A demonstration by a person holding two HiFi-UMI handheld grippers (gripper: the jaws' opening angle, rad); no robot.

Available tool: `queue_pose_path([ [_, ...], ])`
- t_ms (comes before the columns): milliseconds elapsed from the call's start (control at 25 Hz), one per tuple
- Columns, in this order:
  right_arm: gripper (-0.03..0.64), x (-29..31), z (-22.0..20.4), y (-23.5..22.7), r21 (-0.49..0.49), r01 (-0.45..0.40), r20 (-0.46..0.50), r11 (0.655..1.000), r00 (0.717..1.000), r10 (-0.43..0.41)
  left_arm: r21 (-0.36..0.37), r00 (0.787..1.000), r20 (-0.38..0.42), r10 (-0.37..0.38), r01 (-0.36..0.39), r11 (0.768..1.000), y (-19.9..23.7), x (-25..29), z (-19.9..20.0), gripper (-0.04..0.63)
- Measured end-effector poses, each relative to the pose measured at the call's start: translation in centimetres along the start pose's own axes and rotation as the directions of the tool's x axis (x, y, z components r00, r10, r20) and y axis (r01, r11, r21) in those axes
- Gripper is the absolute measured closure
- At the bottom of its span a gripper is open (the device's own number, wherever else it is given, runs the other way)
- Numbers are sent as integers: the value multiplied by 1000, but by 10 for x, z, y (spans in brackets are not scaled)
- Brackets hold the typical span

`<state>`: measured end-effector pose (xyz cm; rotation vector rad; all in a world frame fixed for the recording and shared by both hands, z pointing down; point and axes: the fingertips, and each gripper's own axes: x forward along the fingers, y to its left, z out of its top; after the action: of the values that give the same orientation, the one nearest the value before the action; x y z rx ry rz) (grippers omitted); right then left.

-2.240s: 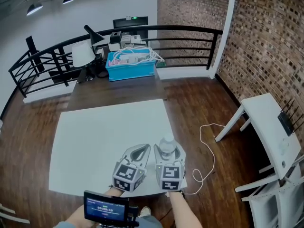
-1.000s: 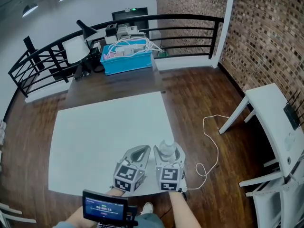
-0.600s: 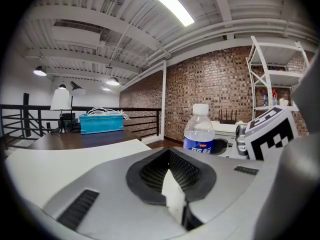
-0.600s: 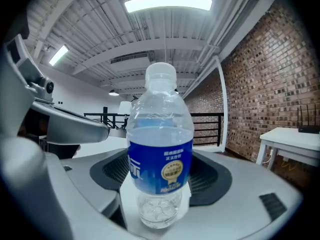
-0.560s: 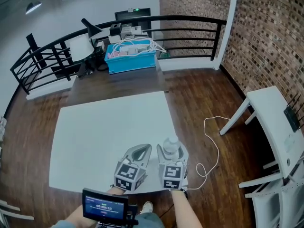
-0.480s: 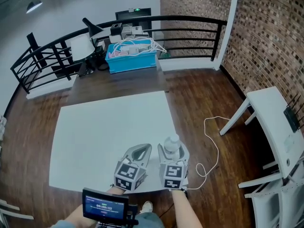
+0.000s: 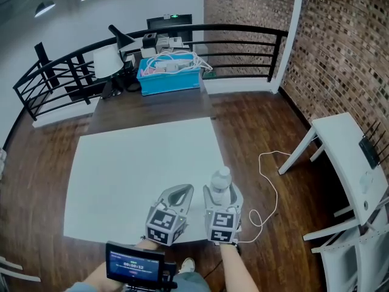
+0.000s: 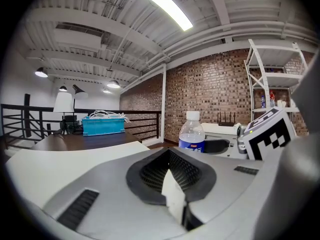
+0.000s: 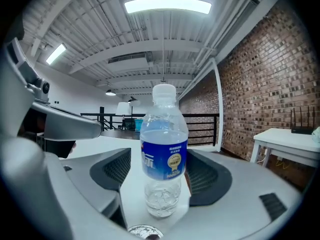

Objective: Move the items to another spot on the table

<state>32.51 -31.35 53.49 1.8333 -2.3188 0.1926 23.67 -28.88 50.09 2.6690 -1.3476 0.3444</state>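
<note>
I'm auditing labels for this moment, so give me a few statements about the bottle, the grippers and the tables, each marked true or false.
1. The water bottle stands upright on the white table. True.
2. The right gripper clamps the water bottle. False: its jaws have just been opening and stand apart, with the bottle between them.
3. The left gripper is shut and empty. True.
4. The blue bin sits on the white table. False: it is on the dark table beyond.
</note>
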Motion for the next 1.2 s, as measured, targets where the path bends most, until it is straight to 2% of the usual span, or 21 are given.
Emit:
queue_pose_path([
  [360, 262, -26, 3, 8, -9, 40, -5, 999, 999, -40, 5, 1000, 24, -4, 4, 1000, -2, -29, 8, 584],
  [720, 264, -39, 18, 32, -26, 33, 13, 999, 999, -33, 13, 999, 45, -16, 15, 1000, -2, -48, 15, 584],
  [960, 287, -43, 36, 63, -49, -15, 32, 999, 999, 17, 8, 998, 61, -3, 2, 1000, 11, -66, 18, 584],
  [1200, 309, -41, 66, 117, -72, -109, 57, 991, 992, 113, -2, 996, 72, 51, -51, 999, 44, -96, 22, 584],
])
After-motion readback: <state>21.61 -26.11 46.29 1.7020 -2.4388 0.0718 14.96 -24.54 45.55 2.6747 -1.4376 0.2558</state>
